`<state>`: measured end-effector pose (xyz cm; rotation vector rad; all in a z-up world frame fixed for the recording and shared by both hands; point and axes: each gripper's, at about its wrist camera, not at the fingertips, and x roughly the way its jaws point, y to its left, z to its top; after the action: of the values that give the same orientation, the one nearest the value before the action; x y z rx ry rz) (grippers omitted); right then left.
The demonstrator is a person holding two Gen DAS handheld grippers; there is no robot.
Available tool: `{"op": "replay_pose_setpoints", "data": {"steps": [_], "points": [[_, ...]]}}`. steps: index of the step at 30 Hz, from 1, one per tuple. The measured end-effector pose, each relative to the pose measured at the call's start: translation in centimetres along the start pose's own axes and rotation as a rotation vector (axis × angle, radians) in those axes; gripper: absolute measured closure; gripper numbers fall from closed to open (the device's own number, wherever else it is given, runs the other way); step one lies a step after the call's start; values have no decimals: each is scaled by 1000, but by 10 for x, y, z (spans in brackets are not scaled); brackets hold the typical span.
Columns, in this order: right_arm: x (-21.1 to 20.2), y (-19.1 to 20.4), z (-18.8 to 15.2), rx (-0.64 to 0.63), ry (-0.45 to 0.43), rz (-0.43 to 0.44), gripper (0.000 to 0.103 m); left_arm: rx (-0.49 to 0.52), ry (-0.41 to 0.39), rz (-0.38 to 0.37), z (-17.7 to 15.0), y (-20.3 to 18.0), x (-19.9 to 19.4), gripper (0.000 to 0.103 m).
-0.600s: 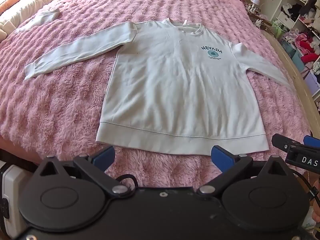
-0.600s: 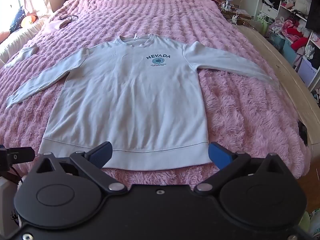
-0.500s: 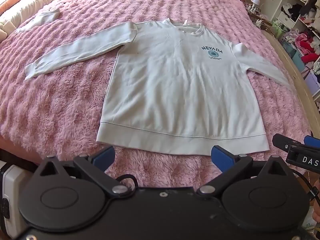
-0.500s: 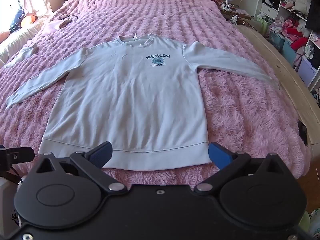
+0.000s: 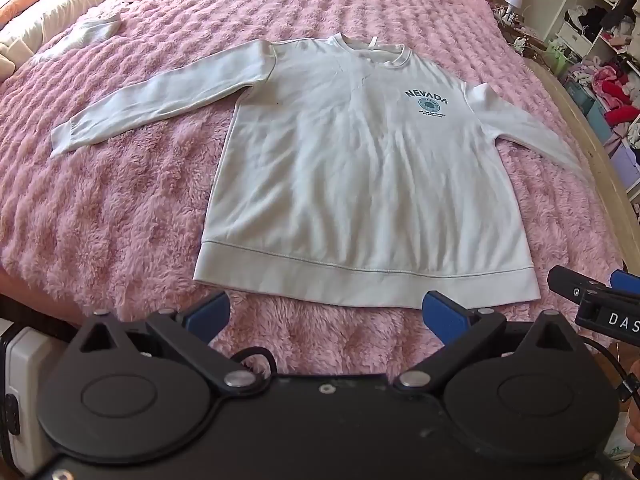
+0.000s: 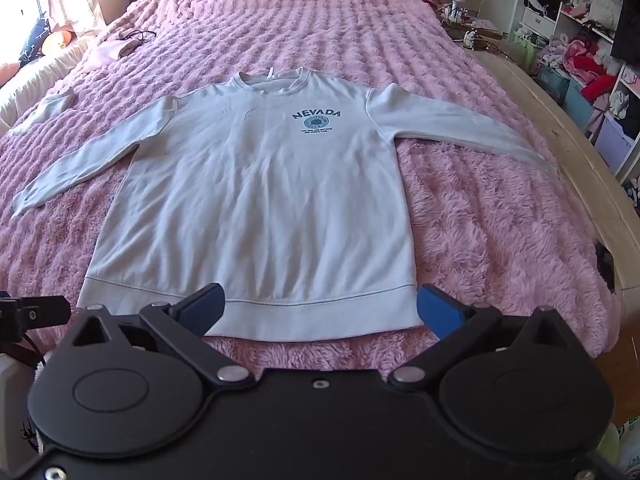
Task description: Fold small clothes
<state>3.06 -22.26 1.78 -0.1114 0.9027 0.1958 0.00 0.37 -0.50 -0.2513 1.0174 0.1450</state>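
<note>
sweatshirt [image 5: 360, 184]: a white long-sleeved top printed NEVADA, lying flat and face up on the bed, hem toward the cameras, collar away; nothing folded yet.
left claw [image 5: 326, 316]: jaws spread wide and empty, hanging over the blanket just short of the hem, tilted down toward it.
right claw [image 6: 320, 306]: jaws likewise wide and empty; in its own view they sit over the hem band near the right corner, but whether a pad touches cloth I cannot tell.
hem [image 6: 256, 312]: thick ribbed band in two layers; a shallow pinch could take only the top layer, so the front would lift off the back and the fold would bag.
blanket [image 5: 100, 216]: long pink fluffy pile; a pad driven low to get under the hem could grab the pile with it and drag the blanket, wrinkling the top.
body: soft creases run down the front; uneven lifting by the two claws would likely skew the fold line.
left sleeve [image 5: 160, 96]: stretched out to the side, cuff well away from the body; if the body is folded first it may trail and bunch.
right sleeve [image 6: 460, 128]: reaches out near the bed's wooden edge [image 6: 592, 184]; a tug on the body could pull its cuff over that edge.
small white item [image 5: 94, 32]: lying far up the bed, well apart, no hazard.
</note>
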Motion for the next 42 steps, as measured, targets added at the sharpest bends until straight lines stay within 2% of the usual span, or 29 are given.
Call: {"op": "replay_pose_setpoints", "data": {"steps": [42], "points": [[-1,-1,1,2,-1,0,0,15,26,2,1,-1,0,0]]}}
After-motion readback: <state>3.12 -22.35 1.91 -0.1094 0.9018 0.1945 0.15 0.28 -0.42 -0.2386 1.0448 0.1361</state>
